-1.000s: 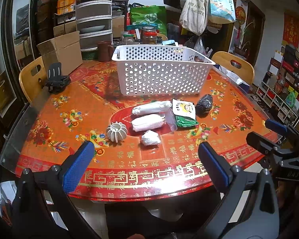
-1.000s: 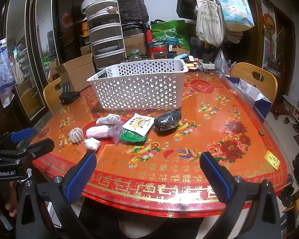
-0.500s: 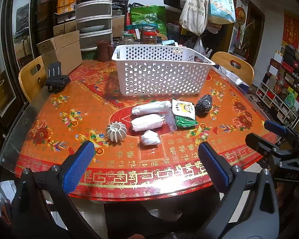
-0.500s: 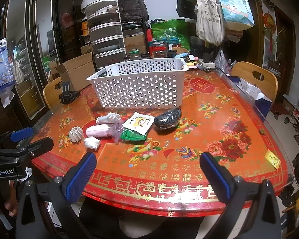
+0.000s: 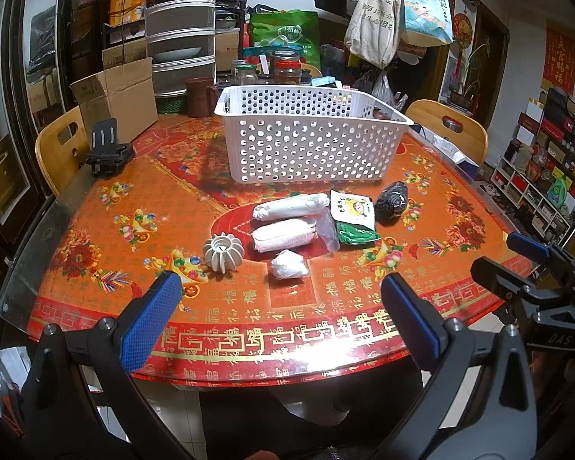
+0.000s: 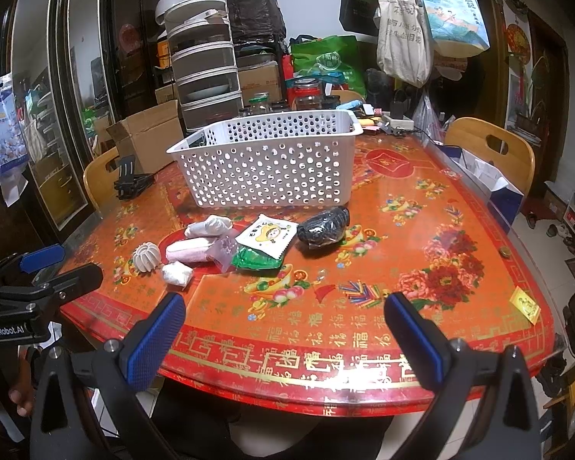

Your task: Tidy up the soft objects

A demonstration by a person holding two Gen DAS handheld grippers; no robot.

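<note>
Two grippers are in my hands, both held at the near edge of the table (image 5: 96, 230) with nothing between their blue pads: my left gripper (image 5: 280, 303) is spread wide, and my right gripper (image 6: 283, 326) is spread just as wide. From the right wrist view, the body of the left one shows at the left edge with "GenRobot.AI" printed on it in white; from the left wrist view, the right one carries letters that look like "DAS". The soft things lie in a loose cluster between me and the white perforated basket (image 5: 310, 142), which stands further back on the red and orange tablecloth, apart from them. Two white rolls (image 5: 289, 207) lie side by side, the nearer one partly in a clear bag; a small white wad (image 5: 289, 264) sits just in front of them, and a ribbed white ball (image 5: 223, 252) lies to their left. To their right is a white snack packet (image 5: 352, 209) with a yellow cartoon figure, its writing too small to read, resting on a green pouch (image 5: 354, 234), and beyond that a dark bundle (image 5: 393, 199). The cloth's border repeats the gold character 福. A canvas tote (image 6: 402, 27) hangs behind with dark Chinese characters I cannot make out.
</note>
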